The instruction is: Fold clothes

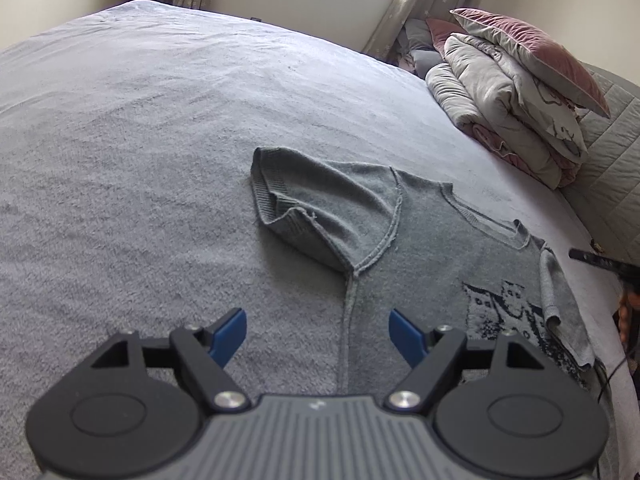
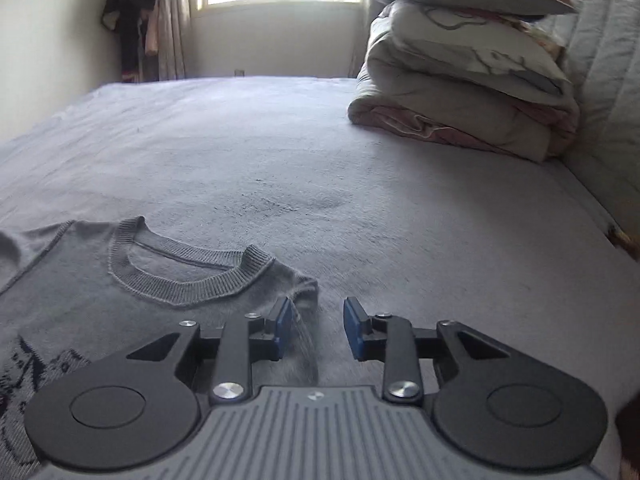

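Observation:
A grey knitted short-sleeved sweater (image 1: 420, 240) with a dark pattern on its chest lies flat on the bed. Its left sleeve (image 1: 320, 204) lies spread out to the side. My left gripper (image 1: 318, 332) hovers open and wide over the sweater's side seam, with nothing between its blue pads. In the right wrist view the ribbed collar (image 2: 180, 280) and the right shoulder of the sweater (image 2: 100, 300) show. My right gripper (image 2: 316, 324) stands at the edge of the right sleeve (image 2: 304, 292). Its jaws are partly apart, cloth runs into the gap, and the pads do not press on it.
The grey bed sheet (image 1: 160, 140) stretches far beyond the sweater. A pile of folded duvet and pillows (image 2: 460, 80) sits at the head of the bed by a quilted headboard (image 1: 612, 168). Clothes hang by the window curtain (image 2: 132, 20). A thin cable (image 1: 608, 372) runs along the right bed edge.

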{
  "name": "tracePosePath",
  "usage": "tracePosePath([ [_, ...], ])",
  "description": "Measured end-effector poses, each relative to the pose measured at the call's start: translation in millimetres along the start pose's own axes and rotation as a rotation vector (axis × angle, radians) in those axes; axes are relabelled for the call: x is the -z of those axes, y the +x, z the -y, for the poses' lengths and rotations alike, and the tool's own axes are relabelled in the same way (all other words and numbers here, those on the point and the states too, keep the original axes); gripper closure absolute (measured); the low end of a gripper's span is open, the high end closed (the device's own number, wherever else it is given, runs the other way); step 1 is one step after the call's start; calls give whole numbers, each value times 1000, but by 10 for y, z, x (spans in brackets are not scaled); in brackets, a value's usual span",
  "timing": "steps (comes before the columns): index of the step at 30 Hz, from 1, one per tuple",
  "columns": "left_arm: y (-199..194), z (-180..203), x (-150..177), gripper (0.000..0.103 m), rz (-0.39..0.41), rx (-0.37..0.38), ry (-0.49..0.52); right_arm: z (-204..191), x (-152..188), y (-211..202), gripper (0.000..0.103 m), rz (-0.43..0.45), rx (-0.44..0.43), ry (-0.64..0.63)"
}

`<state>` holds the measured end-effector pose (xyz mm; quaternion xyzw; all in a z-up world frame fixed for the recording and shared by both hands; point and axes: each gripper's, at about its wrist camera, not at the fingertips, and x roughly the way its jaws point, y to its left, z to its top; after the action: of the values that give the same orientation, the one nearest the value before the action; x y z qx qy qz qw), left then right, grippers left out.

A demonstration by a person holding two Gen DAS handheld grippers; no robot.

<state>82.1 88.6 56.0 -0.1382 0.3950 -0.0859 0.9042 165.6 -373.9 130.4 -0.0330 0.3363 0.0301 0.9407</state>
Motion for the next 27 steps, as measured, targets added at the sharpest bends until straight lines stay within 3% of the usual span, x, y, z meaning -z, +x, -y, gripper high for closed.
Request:
tracePosePath([
  [6,6,-66,-26,23,-3,-6,-11,-208,26,368,77,-85,10,-90],
  [10,9,-77,-31,23,-7,-4,-9,-164,49,351,91,-34,27,-74],
  [15,18,-53,-21,23,-15,3,2,-14,82,225,94,41,40,-3],
  [22,25,-17,-11,23,-19,10,18,584,194,230,95,75,-87,416],
  [23,30,-17,-9,23,-20,9,19,670,228,257,103,72,-88,473],
  [27,40,-18,-6,23,-22,7,19,831,353,380,102,34,-40,551],
])
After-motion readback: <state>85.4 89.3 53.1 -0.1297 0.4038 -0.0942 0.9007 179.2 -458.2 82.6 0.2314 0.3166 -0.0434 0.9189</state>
